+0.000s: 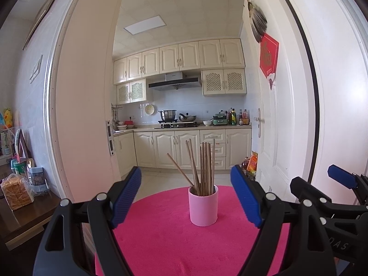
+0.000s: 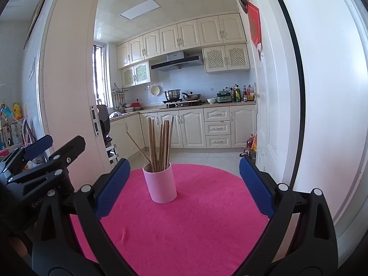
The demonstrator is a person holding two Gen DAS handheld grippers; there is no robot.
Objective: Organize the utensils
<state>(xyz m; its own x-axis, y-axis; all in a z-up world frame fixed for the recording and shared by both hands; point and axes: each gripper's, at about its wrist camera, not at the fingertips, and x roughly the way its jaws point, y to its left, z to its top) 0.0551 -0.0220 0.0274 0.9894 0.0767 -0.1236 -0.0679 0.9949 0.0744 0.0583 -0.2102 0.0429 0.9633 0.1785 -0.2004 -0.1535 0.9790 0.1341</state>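
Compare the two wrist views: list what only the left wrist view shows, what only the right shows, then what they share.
Only the left wrist view: a bagged bread loaf on a dark side table at left, and the right gripper at its right edge.

Only the right wrist view: a kitchen window and the left gripper at its left edge.

Both: the pink cup holding wooden chopsticks, standing on the round pink cloth, both grippers open and empty, kitchen cabinets behind.

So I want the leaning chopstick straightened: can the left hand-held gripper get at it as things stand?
Probably yes. The left hand-held gripper is open and faces the cup; the leaning chopstick sticks out to the left with nothing in front of it.
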